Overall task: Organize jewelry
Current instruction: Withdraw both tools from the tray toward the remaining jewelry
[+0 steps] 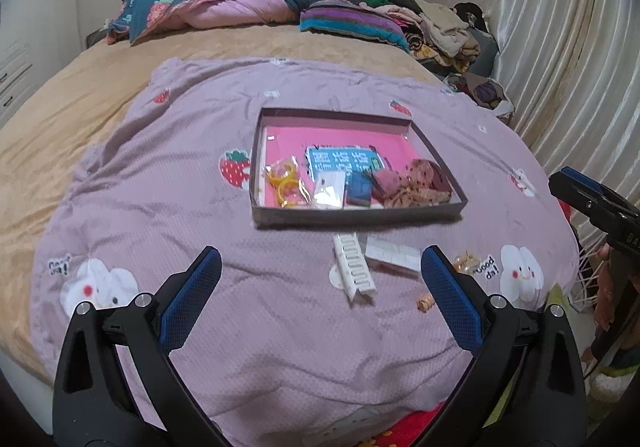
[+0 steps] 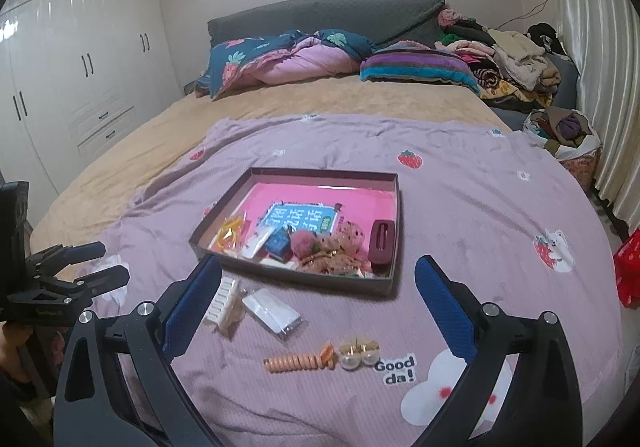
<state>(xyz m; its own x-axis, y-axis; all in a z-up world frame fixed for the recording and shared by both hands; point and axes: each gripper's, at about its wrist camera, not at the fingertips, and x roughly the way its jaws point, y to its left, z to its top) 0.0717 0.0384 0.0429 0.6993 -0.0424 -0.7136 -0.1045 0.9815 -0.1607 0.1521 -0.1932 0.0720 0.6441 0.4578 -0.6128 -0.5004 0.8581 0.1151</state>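
Both your left gripper [image 1: 320, 279] and right gripper [image 2: 318, 287] hang spread and empty, just before the shallow dark cardboard tray [image 2: 394, 207]; an orange spiral hair tie [image 2: 292, 363] lies nearer.

- Both views are evenly lit by soft indoor light, a little dim, with a faint pink-violet cast.
- Shadows are weak; a thin one lies along the near wall of the shallow box [image 1: 356, 216].
- Glossy highlights streak the wardrobe doors [image 2: 80, 59] and the pleated curtain [image 1: 560, 59].
- Fisheye bending curves the room; corners go black.
- Slight blur softens the box's contents.
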